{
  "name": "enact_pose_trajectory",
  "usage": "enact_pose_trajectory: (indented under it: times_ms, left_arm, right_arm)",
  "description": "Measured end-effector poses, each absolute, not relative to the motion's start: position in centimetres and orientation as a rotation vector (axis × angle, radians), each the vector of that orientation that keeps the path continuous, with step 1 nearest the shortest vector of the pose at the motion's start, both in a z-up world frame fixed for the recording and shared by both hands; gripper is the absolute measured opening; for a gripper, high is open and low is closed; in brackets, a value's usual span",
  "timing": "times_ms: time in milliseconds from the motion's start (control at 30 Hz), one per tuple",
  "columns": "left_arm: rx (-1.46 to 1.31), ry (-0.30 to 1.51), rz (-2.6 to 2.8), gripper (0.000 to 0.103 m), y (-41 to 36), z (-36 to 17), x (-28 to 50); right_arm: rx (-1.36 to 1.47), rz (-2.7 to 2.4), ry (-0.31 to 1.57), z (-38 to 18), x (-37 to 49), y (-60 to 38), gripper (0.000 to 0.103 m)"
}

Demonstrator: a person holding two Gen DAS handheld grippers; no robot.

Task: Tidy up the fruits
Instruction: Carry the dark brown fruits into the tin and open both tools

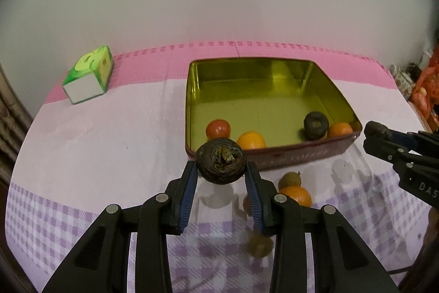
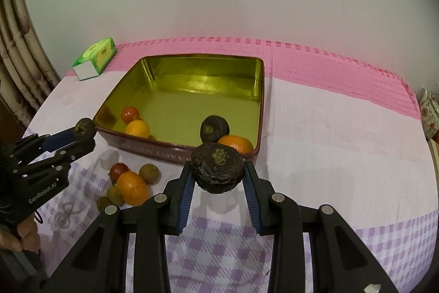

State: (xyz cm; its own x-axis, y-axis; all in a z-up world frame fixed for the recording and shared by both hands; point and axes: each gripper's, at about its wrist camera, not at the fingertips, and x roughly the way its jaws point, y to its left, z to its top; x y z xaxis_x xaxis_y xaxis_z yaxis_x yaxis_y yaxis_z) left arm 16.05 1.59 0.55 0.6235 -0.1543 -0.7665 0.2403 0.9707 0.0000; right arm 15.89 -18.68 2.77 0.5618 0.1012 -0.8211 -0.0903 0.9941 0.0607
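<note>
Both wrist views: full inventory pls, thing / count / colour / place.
tin: 1, gold inside, dark red outside, on the cloth.
fruit in tin: 4; red, orange, dark brown, orange; along the near wall.
held fruit: 2, dark brown; one in left gripper, one in right gripper.
loose fruit: at least 6, on the cloth in front of the tin; red, orange, olive-brown, plus one blurred.
box: 1, green and white, far left.
cloth: 1, pink, with lilac check.
left gripper: 1, black, blue pads, shut on fruit.
right gripper: 1, same, shut on fruit.
</note>
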Motion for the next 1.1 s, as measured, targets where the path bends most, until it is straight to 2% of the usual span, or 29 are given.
enact_pose_trajectory:
  times_ms: [467, 1100]
  left_arm:
    - [0.09, 0.859, -0.24, 0.037, 0.9, 1.7, 19.8]
    - [0.119, 0.932, -0.262, 0.037, -1.1, -0.8, 23.6]
  right_arm:
    - [-0.02, 0.114, 0.969, 1.9, 19.4, -18.3, 0.032]
    - [-0.047, 0.112, 1.029, -0.5, 22.8, -18.4, 0.032]
